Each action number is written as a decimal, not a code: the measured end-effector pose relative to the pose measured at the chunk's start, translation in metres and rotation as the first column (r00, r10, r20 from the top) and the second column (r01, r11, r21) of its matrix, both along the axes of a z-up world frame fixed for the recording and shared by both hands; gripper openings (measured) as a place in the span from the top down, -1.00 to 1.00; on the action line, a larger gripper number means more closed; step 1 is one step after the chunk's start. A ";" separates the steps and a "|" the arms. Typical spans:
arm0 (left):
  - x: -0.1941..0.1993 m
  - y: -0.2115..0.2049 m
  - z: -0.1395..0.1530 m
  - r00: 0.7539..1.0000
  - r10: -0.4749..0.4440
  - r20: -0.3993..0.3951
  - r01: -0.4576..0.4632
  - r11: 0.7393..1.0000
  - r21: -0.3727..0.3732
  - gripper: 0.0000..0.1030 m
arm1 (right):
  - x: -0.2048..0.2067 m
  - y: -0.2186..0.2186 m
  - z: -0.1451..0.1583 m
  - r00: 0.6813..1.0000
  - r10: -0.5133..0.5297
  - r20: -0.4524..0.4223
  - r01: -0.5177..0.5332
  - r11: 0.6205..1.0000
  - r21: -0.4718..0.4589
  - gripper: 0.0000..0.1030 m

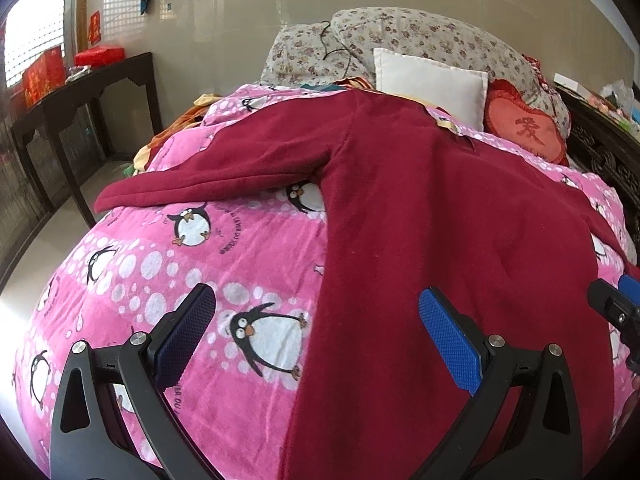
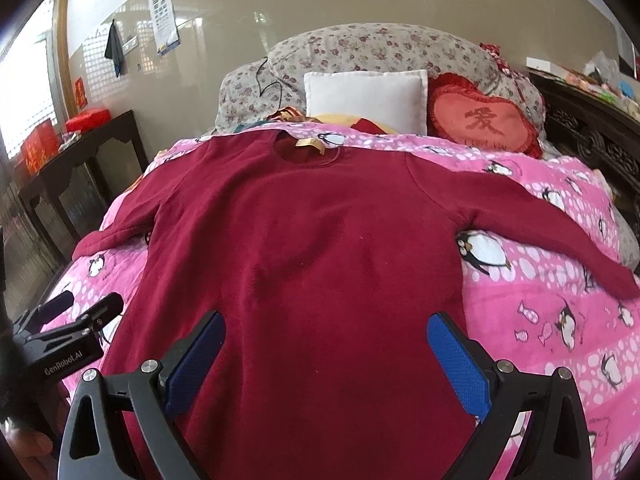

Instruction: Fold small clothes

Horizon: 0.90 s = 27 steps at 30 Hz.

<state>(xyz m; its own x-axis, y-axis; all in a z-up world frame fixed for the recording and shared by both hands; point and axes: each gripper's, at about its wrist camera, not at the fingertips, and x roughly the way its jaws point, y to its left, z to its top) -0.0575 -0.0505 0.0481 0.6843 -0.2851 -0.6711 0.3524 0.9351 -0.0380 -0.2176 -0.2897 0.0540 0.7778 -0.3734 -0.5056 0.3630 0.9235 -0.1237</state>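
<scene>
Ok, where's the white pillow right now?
The white pillow stands at the head of the bed, leaning on the flowered bedding, with the red heart cushion just to its right, beyond the collar of the red sweater.

The left gripper [image 1: 316,336] points forward with its jaws spread wide, blue pads [image 1: 450,338] facing each other, gripping nothing. The right gripper [image 2: 326,364] is level beside it, likewise spread wide and empty.

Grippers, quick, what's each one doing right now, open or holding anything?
Left gripper: open, holding nothing, over the sweater's left edge.
Right gripper: open, holding nothing, above the sweater's lower part.
</scene>
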 end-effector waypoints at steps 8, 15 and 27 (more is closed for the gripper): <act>0.011 0.017 -0.001 0.999 0.039 -0.015 -0.039 0.999 -0.020 -0.99 | 0.018 0.009 0.004 1.000 0.011 -0.006 -0.011 1.000 -0.025 -0.96; 0.018 0.023 -0.002 0.998 0.050 -0.030 -0.051 0.998 -0.024 -0.99 | 0.034 0.011 0.006 1.000 0.015 -0.025 -0.015 1.000 -0.012 -0.96; 0.024 0.035 0.001 0.996 0.078 -0.037 -0.079 0.996 -0.029 -0.99 | 0.047 0.017 0.004 1.000 0.013 -0.023 -0.014 1.000 -0.011 -0.96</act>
<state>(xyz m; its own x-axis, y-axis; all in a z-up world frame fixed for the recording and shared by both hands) -0.0332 -0.0153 0.0489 0.6810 -0.2519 -0.6876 0.2758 0.9581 -0.0779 -0.1708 -0.2722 0.0578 0.7711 -0.3685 -0.5192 0.3475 0.9269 -0.1417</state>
